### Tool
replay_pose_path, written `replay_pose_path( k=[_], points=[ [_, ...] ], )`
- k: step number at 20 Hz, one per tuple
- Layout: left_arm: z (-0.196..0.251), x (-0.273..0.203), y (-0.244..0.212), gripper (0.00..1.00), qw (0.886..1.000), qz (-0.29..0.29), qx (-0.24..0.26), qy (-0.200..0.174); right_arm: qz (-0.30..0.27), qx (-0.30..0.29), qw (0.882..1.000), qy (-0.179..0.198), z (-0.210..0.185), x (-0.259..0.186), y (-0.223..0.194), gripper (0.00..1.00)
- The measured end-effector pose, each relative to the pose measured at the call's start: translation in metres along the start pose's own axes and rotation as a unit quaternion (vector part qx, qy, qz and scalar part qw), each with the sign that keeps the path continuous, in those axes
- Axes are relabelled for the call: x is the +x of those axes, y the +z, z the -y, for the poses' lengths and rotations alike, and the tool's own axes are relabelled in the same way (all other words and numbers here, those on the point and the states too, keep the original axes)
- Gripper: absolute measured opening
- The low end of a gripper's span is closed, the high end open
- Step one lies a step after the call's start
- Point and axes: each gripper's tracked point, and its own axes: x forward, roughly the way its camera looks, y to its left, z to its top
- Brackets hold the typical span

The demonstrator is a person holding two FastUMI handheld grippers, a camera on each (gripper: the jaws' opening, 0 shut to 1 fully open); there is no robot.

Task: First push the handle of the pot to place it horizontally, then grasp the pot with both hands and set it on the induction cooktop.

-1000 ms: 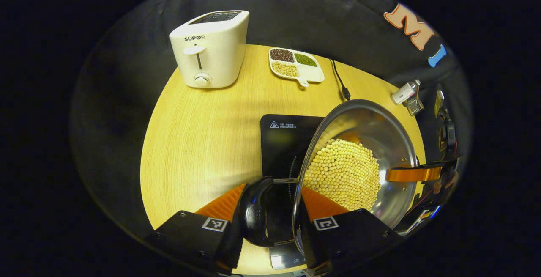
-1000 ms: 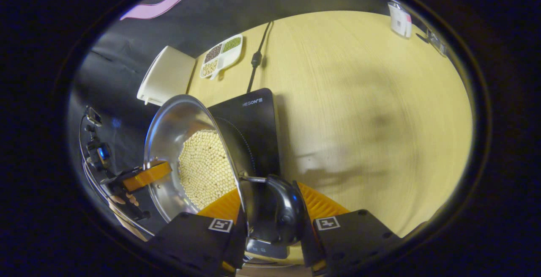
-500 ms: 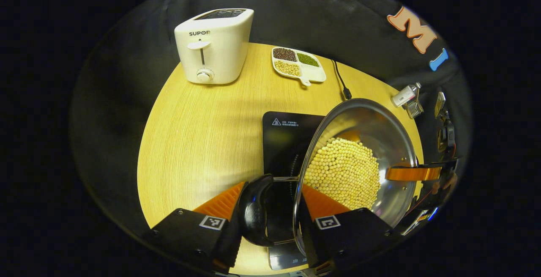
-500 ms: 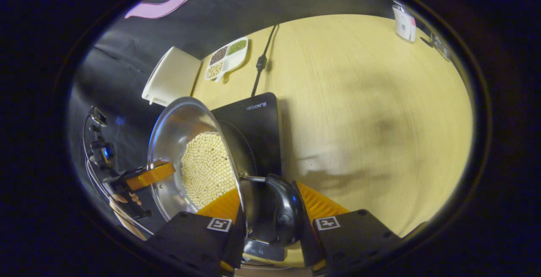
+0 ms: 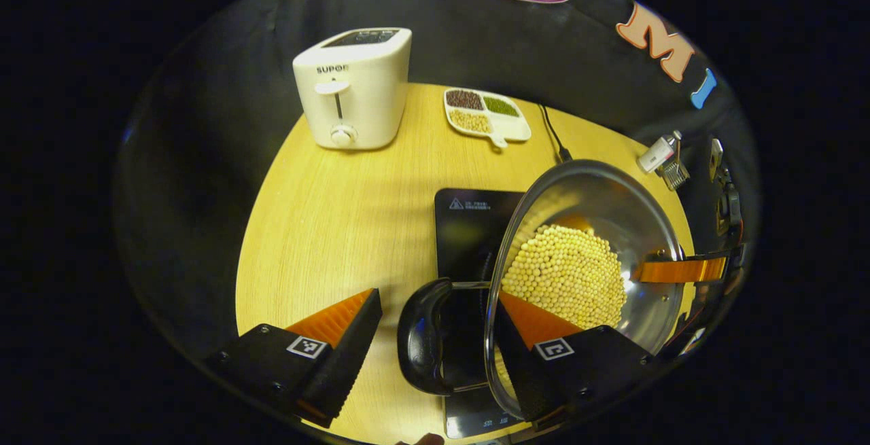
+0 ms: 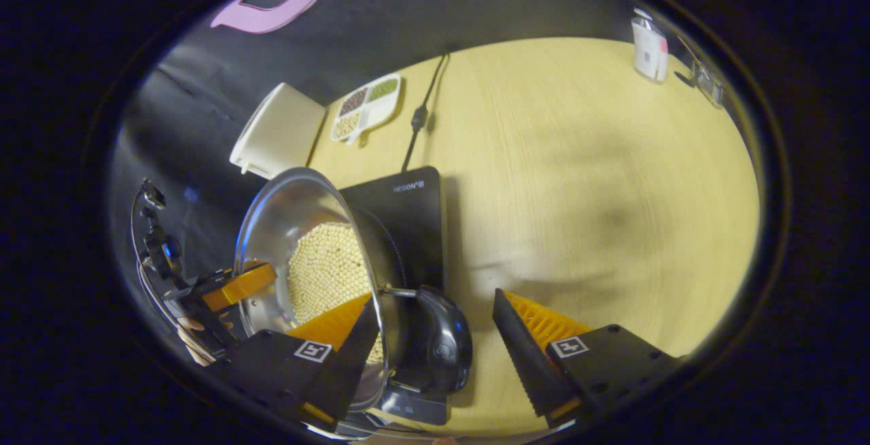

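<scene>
Both grippers stand with the fingers spread apart. On the left gripper [image 5: 435, 326] the black side handle [image 5: 425, 346] of the pot [image 5: 598, 200] lies in the gap between the two fingers, touching neither as far as I can see; its right finger reaches over the rim, above the beans [image 5: 564, 275]. On the right gripper [image 6: 435, 333] the other black handle [image 6: 442, 350] also sits in the gap, nearer to the left finger, which crosses the rim of the pot [image 6: 285, 207]; the right finger is well apart from it. The steel pot rests on the black cooktop [image 5: 469, 221], with a handle at each side, and it holds a layer of pale yellow beans [image 6: 326, 268]. In each view the orange finger of the other gripper shows at the far rim of the pot, and the hand that holds it is partly seen behind. The cooktop [image 6: 408, 207] lies on the wooden worktop [image 5: 340, 221], and a black cable [image 5: 554, 136] runs from behind it toward the wall. Farther back stand a white toaster [image 5: 353, 88] and, just beside it, a white divided tray [image 5: 486, 112] with dark, green and yellow grains. Near the far right edge of the worktop [image 6: 584, 159] there is a small white bottle [image 6: 649, 47].
</scene>
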Motion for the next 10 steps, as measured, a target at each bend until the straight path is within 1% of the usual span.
replay_pose_path(
  k=[1,2,4,7,8,10],
  points=[
    [0.002,-0.004,0.008,0.96,1.0,0.024,-0.004,-0.003,0.026,-0.007,1.0,0.002,0.003,0.004,0.006,0.94],
    [0.002,-0.01,0.014,0.96,0.999,0.048,-0.006,-0.002,0.052,-0.014,0.999,0.004,0.005,0.006,0.015,0.92],
    [0.002,-0.02,0.03,0.96,0.996,0.093,-0.007,0.004,0.097,-0.032,0.995,0.006,0.004,0.011,0.029,0.93],
    [0.0,-0.037,0.046,0.96,0.989,0.143,-0.007,0.023,0.156,-0.051,0.986,0.007,0.004,0.0,0.049,0.92],
    [0.001,-0.046,0.05,0.96,0.988,0.154,-0.006,0.03,0.171,-0.057,0.984,0.003,0.006,0.0,0.054,0.99],
    [0.007,-0.061,0.056,0.96,0.984,0.176,-0.002,0.036,0.197,-0.07,0.978,-0.01,0.011,-0.009,0.061,0.99]
  ],
)
